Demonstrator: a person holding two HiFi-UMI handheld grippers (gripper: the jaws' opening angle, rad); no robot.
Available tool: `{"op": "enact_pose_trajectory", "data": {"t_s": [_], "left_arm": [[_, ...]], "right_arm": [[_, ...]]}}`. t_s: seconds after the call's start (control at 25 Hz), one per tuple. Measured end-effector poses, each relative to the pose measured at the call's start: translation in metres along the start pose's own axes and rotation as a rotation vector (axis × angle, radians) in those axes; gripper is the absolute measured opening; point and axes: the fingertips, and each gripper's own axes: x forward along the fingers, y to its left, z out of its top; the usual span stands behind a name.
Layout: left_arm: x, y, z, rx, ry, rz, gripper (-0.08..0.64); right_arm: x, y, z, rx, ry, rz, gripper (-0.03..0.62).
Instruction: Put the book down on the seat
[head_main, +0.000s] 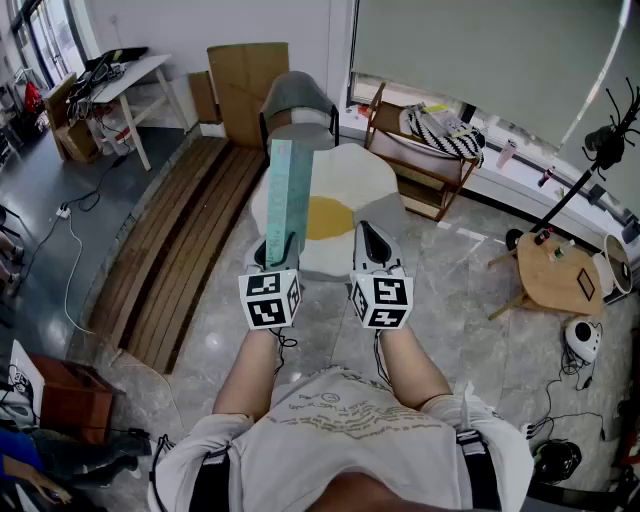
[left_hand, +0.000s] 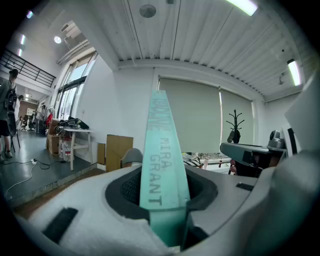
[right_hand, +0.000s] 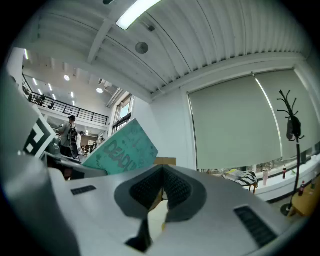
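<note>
A thin teal book (head_main: 285, 195) stands on edge, its spine toward me, with my left gripper (head_main: 280, 247) shut on its lower end. In the left gripper view the spine (left_hand: 161, 170) rises straight up between the two grey pads. It hangs above the near left edge of a white, egg-shaped seat with a yellow centre (head_main: 345, 190) on the floor. My right gripper (head_main: 372, 240) is beside it to the right, shut and holding nothing (right_hand: 161, 187); the book's cover (right_hand: 120, 150) shows at its left. A grey chair (head_main: 298, 100) stands behind the egg seat.
A slatted wooden platform (head_main: 180, 250) runs along the left. A wooden rack with striped cloth (head_main: 430, 150) and a small round wooden table (head_main: 560, 270) stand on the right, near a black coat stand (head_main: 600, 150). Cardboard sheets (head_main: 245, 85) lean on the back wall.
</note>
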Motion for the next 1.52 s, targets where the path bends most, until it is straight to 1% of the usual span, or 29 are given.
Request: {"op": "enact_pose_trajectory", "data": {"t_s": [0.32,0.56,0.76,1.08,1.36,1.52], "left_arm": [[-0.001,-0.001,-0.002,0.010,-0.006,-0.014,0.161],[-0.006,0.003,-0.003,0.010,-0.010,-0.020,0.161],[-0.015,0.016,-0.004,0.004,-0.019,-0.022,0.161],[-0.039,0.044,-0.008,0.001,-0.027,-0.035,0.161],[-0.047,0.045,-0.024,0.010,-0.004,-0.074,0.161],[-0.044,0.046,-0.029,0.006,0.009,-0.079,0.161]], "right_arm": [[-0.003,-0.002,-0.004,0.042,-0.010,-0.009,0.028],[-0.004,0.009,-0.004,0.028,-0.010,0.006,0.028],[-0.001,0.028,-0.005,0.018,0.003,0.014,0.028],[-0.007,0.056,-0.004,0.041,-0.015,-0.046,0.028],[-0.018,0.078,-0.017,0.036,0.001,-0.049,0.028],[-0.017,0.078,-0.022,0.027,0.010,-0.052,0.028]]}}
